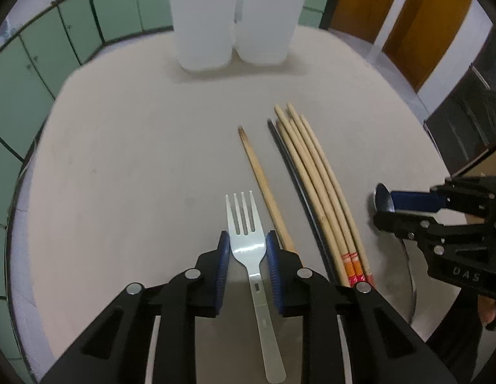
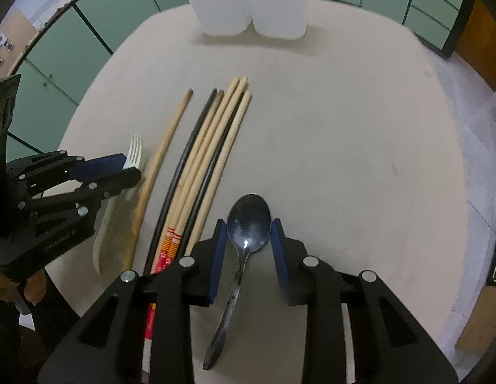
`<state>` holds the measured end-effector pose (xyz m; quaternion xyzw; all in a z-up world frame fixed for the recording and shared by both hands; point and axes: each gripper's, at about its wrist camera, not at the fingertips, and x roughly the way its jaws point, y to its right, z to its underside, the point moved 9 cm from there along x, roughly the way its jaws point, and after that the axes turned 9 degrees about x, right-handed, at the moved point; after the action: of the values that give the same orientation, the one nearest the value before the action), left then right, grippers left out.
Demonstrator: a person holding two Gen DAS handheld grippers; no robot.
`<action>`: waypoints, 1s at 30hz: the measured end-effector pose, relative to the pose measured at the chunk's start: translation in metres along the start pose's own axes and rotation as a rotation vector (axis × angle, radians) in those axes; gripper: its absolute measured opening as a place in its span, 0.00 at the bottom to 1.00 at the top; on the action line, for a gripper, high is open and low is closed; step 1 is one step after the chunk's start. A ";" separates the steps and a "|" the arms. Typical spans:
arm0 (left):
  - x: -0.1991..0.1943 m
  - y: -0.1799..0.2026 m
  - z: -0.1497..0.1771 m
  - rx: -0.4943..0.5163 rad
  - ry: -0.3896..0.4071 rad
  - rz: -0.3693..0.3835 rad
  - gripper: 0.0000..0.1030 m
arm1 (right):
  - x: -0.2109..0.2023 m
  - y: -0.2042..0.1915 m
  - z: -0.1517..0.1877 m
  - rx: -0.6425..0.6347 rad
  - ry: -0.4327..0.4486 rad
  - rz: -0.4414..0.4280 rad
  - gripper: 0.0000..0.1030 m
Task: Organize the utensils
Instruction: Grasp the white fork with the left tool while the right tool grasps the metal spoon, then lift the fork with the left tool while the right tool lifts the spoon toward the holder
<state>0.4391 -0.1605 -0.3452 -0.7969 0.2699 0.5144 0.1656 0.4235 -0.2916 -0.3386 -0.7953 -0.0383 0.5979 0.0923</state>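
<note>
Both pickups are at the grasp stage: the left claw (image 1: 247, 249) straddles the flat silver metal fork (image 1: 248, 240), narrowly open. The right claw (image 2: 248, 240) brackets the dark metal spoon (image 2: 248, 220) likewise. Next, I judge, each must close, then lift toward the two white plastic cups (image 1: 232, 22).

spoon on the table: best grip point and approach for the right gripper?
Take the spoon across the sides of its bowl, coming from the handle end along its length. It lies flat, handle toward the right gripper, whose open fingers already straddle the bowl; the neck behind is narrower.

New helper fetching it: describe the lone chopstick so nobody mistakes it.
On the round table, between the fork and the chopstick bundle, lies one lone chopstick. It lies apart from the bundle, a darker brown, with a scorched-looking tip.
</note>
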 end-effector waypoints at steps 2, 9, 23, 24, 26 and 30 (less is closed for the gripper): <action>-0.013 -0.001 -0.004 0.000 0.049 -0.010 0.22 | -0.022 0.001 0.006 -0.014 0.042 -0.004 0.26; -0.064 -0.002 -0.034 0.003 0.213 -0.027 0.17 | -0.053 -0.006 -0.013 -0.038 0.141 -0.013 0.26; -0.069 -0.019 -0.043 -0.019 0.193 -0.008 0.10 | -0.099 -0.020 -0.016 -0.073 0.246 -0.032 0.26; -0.061 -0.020 -0.038 -0.030 0.164 -0.005 0.10 | -0.100 -0.022 -0.016 -0.076 0.249 -0.029 0.26; -0.034 -0.025 -0.031 -0.046 0.098 -0.016 0.10 | -0.098 -0.022 -0.015 -0.076 0.253 -0.032 0.26; 0.001 -0.028 -0.026 -0.054 0.015 -0.036 0.23 | -0.101 -0.021 -0.013 -0.072 0.254 -0.042 0.26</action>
<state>0.4753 -0.1528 -0.3359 -0.8097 0.2429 0.5124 0.1510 0.4084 -0.2900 -0.2362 -0.8665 -0.0643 0.4884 0.0806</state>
